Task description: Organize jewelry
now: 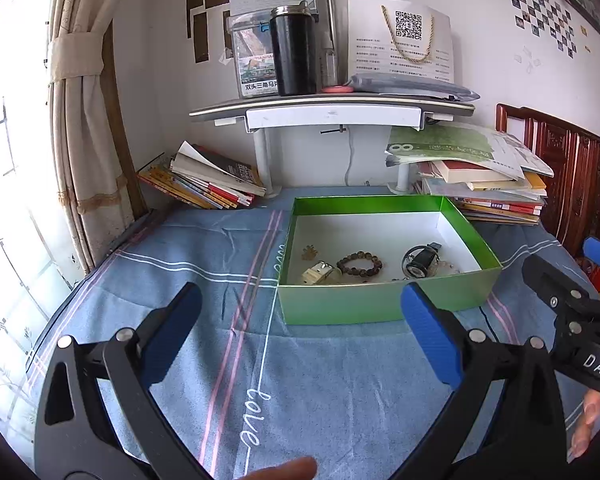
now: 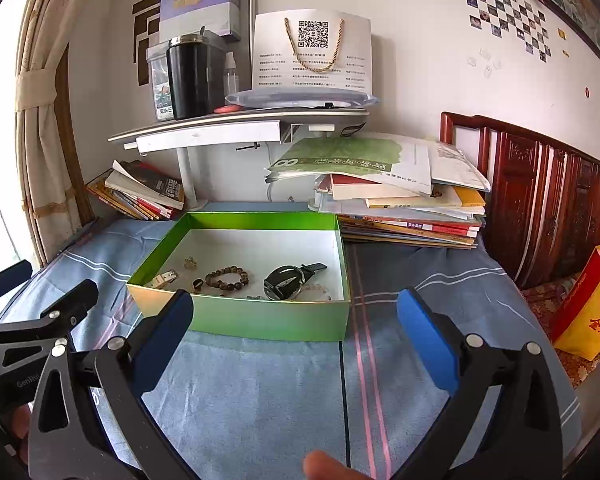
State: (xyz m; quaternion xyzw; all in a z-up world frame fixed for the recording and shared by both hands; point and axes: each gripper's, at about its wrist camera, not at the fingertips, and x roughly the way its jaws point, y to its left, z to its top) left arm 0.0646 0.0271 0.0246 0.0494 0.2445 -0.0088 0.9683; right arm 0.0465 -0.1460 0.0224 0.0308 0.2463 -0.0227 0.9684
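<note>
Nearest to us, both grippers hang over the blue cloth (image 1: 172, 240) on the table. Our left gripper (image 1: 300, 336) has its fingers (image 1: 430, 340) spread wide with nothing between them, only cloth and the word "love" beneath. Our right gripper (image 2: 294, 336) is just as wide and just as empty; its fingers (image 2: 426, 344) frame the near wall of the box (image 2: 268, 320).

The green box sits just beyond both grippers, open at the top, white inside. Its long axis runs left to right across the table, a long wall facing us. In the left view the box lies ahead and to the right; in the right view it lies ahead and a little left.

Inside the box, toward its near side, a pale watch strap (image 1: 320, 272) lies on the left, its length running roughly left to right. Beside it rests a brown bead bracelet (image 1: 359, 265), a closed ring lying flat. Right of that is a black watch (image 1: 420, 260), its strap pointing away and to the right. A small gold piece (image 1: 309, 253) lies farther back on the left.

Behind the box, stacks of books (image 2: 412, 216) sit on both sides, under a shelf (image 2: 240, 120) carrying a black cup (image 2: 190, 76).
</note>
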